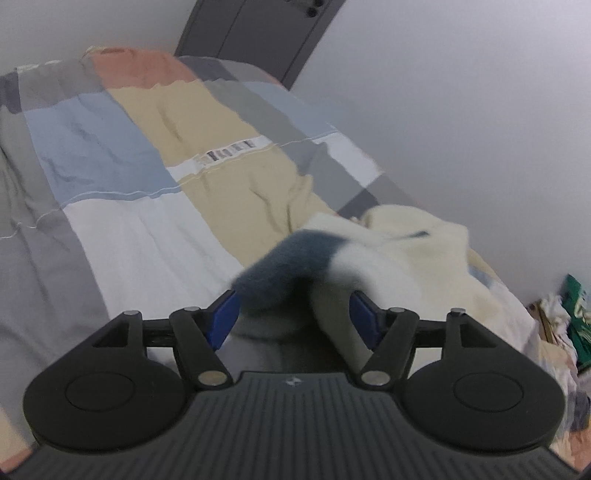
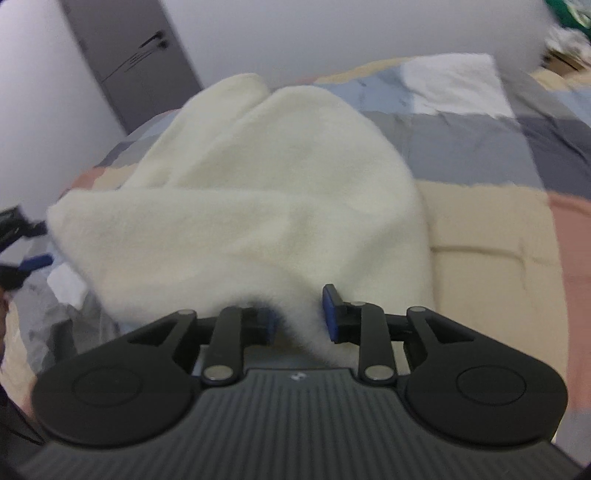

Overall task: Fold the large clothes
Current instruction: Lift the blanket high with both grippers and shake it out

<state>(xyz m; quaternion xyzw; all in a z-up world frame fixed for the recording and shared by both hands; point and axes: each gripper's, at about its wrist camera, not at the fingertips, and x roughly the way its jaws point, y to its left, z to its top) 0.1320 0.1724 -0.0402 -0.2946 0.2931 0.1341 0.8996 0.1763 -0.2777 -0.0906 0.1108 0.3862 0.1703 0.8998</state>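
Note:
A cream fleece garment [image 2: 258,206] lies heaped on the patchwork bedspread [image 2: 487,229]. In the left wrist view the cream fleece [image 1: 406,251] has a blue-grey fuzzy part [image 1: 280,269] draped in front of my left gripper [image 1: 294,319]. Its jaws stand wide open, with the cloth loose between the blue pads. My right gripper [image 2: 299,319] is partly open; a hump of the fleece edge sits between its pads and hides part of the left pad. At the left edge of the right wrist view I see a blue finger [image 2: 35,262] of the left gripper.
The bedspread [image 1: 129,229] stretches away to the left and far side. A pale wall runs along the bed's right side, with a dark grey door [image 1: 251,33] behind. Clutter of bags and cloth [image 1: 569,325] lies past the bed's near right corner.

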